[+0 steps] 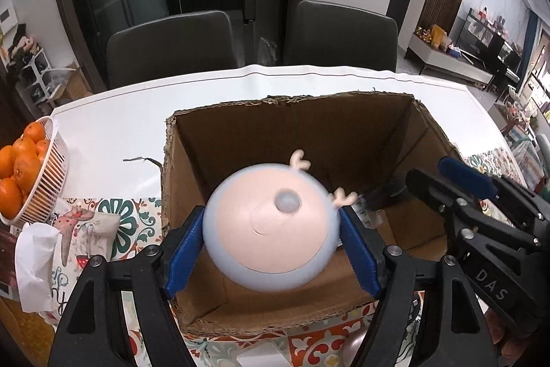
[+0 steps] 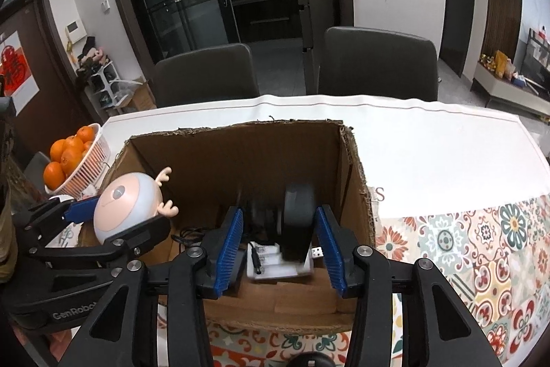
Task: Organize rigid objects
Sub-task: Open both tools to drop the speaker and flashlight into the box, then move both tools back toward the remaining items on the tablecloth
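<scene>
A round toy head with small antlers (image 1: 271,229) sits between the blue pads of the left gripper (image 1: 271,243), grasped above the open cardboard box (image 1: 288,116). The right gripper (image 2: 280,250) hangs inside the box around a dark, blurred object (image 2: 297,222); I cannot tell whether its pads press it. A white charger (image 2: 275,263) already lies in the box. Judging by this, sorting is partway done, with 2 items left to release.

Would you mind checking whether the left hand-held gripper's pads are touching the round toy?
Touching: the left wrist view shows both blue pads against the round toy's sides.
</scene>
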